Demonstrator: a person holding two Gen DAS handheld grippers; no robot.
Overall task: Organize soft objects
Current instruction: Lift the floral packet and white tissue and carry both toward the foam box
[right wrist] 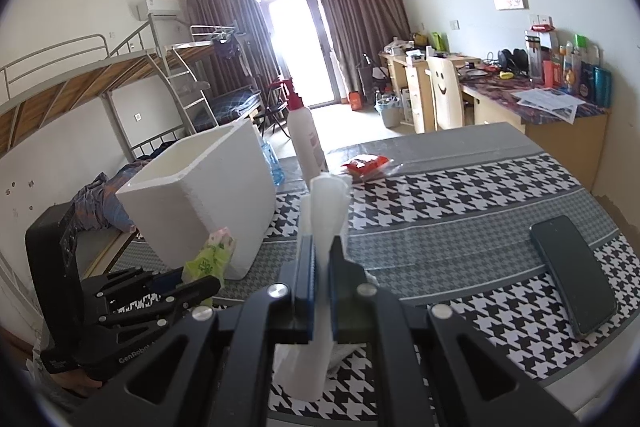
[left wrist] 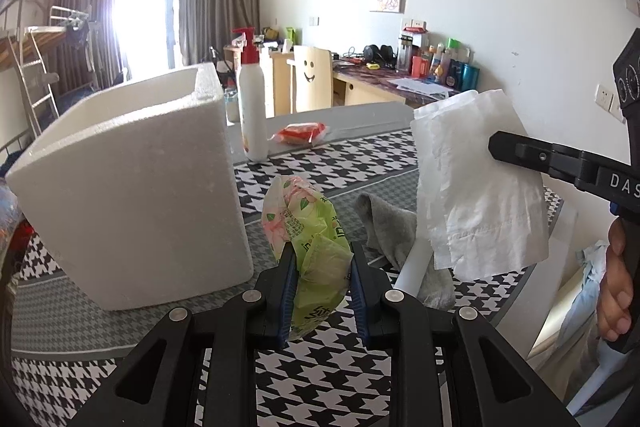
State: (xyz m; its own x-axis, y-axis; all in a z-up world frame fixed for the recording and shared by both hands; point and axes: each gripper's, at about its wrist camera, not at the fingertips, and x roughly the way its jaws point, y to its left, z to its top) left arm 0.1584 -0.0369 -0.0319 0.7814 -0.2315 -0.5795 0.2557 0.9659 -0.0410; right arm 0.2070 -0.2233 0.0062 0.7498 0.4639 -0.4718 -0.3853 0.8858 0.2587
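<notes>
My left gripper point(left wrist: 320, 283), lower centre of frame: jaws narrow, pinching green tissue pack point(left wrist: 312, 227); crinkly, light, gives under pads, so hold mid-body. My right gripper point(right wrist: 320, 267), lower centre: jaws fully closed on white tissue sheet point(right wrist: 326, 203); limp, tears easily, pinched near edge. Foam box point(left wrist: 132, 187), left of frame, open top, likely destination. Grey cloth point(left wrist: 392, 227) on table point(left wrist: 360, 163), centre right.

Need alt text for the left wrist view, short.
The left claw grips a green floral tissue pack above a houndstooth table, beside a white foam box. At right, the right claw holds up a white tissue.
</notes>
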